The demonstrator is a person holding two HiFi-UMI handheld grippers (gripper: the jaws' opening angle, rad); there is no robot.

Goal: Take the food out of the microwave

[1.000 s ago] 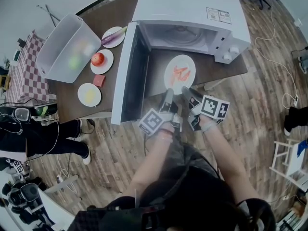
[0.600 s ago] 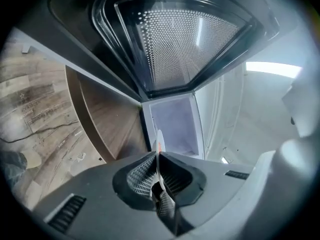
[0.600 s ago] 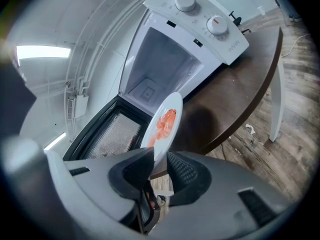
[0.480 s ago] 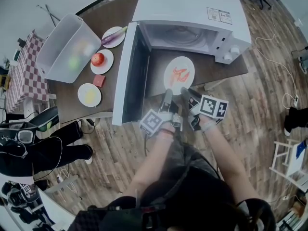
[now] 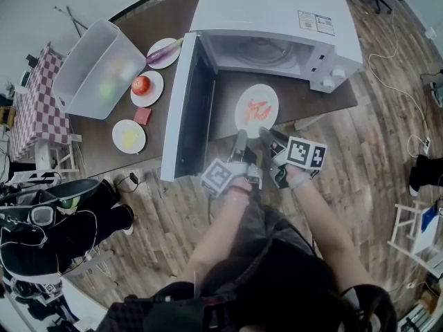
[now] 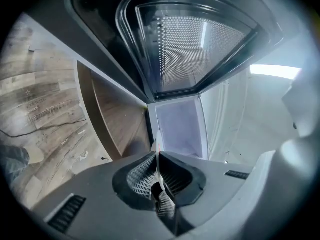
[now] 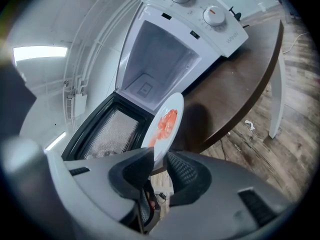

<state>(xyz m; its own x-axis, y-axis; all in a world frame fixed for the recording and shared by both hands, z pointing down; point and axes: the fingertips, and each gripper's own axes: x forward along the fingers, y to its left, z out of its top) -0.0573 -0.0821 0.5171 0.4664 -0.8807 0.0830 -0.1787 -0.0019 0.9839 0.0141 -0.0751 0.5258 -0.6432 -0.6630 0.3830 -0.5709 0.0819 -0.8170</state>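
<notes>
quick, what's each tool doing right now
left tool: closed on the plate rim
right tool: open, its jaws have just been opening, with the plate rim between them but not clamped

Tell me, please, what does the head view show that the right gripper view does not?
Only the head view: the clear bin, with three small plates of food beside it. Only the right gripper view: the right gripper, jaws just opening, either side of the plate rim. Both: the open microwave, the plate of orange food, the table.
</notes>
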